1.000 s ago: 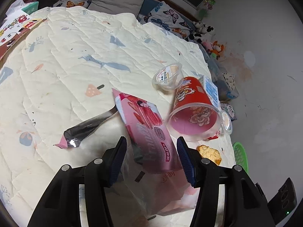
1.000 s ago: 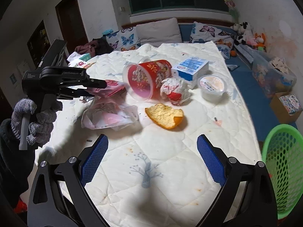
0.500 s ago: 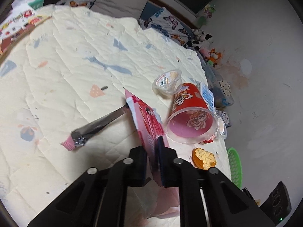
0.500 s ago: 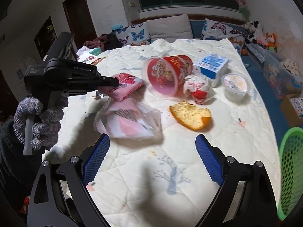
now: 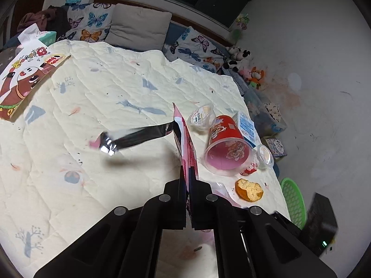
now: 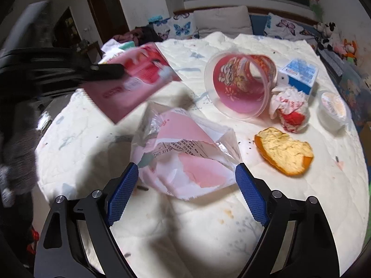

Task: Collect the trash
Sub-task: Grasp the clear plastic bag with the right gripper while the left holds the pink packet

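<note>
My left gripper (image 5: 188,185) is shut on a pink snack wrapper (image 5: 185,148), held edge-on above the quilt. A silver torn strip (image 5: 136,136) hangs off the wrapper. The right wrist view shows the same wrapper (image 6: 134,81) in the air, clamped by the left gripper (image 6: 109,71). My right gripper (image 6: 185,166) hangs low over a clear plastic bag with pink paper inside (image 6: 185,153). Its jaws are closing with the bag between the blue pads (image 6: 123,190), and the pads do not press on it.
On the quilt (image 6: 208,220) lie a tipped red cup (image 6: 241,85), an orange peel (image 6: 285,150), a crumpled red-white wrapper (image 6: 289,106), a blue-white carton (image 6: 299,71) and a lidded clear cup (image 6: 334,106). A green basket (image 5: 292,199) stands beside the bed.
The left gripper shut on the pink wrapper and lifted it off the quilt. The right gripper came forward and down over the plastic bag, and its jaws narrowed.
</note>
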`<control>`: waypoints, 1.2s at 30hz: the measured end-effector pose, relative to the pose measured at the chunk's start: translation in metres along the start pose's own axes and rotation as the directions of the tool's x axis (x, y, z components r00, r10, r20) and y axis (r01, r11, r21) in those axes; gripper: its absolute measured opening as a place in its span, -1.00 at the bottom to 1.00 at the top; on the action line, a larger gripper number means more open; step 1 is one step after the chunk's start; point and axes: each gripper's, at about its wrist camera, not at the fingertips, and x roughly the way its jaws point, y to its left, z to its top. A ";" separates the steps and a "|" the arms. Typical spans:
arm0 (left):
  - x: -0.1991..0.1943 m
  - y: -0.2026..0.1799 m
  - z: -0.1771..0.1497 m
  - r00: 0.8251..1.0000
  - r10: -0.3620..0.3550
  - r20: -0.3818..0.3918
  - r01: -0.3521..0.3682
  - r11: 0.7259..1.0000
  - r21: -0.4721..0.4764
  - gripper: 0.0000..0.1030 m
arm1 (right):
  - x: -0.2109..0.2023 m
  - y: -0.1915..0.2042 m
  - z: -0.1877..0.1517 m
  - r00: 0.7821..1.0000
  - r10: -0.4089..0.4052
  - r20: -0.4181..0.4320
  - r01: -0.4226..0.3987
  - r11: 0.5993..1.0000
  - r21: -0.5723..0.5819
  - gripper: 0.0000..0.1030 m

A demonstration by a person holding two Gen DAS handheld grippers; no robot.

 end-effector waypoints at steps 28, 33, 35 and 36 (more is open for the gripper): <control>-0.019 0.009 -0.014 0.999 0.031 0.018 -0.031 0.999 0.030 -0.95 | 0.024 -0.011 0.011 1.000 -0.029 -0.003 0.029 0.994 0.104 0.82; -0.020 0.009 -0.014 0.999 0.035 0.020 -0.036 0.999 0.030 -0.95 | 0.023 -0.011 0.009 1.000 -0.021 -0.007 0.022 0.994 0.104 0.57; -0.020 0.010 -0.014 0.999 0.034 0.019 -0.035 0.999 0.026 -0.95 | 0.021 -0.010 0.007 1.000 -0.023 -0.002 0.023 0.995 0.096 0.53; -0.021 0.010 -0.015 0.999 0.035 0.019 -0.035 0.999 0.025 -0.95 | 0.020 -0.008 0.006 1.000 -0.025 0.002 0.025 0.995 0.093 0.51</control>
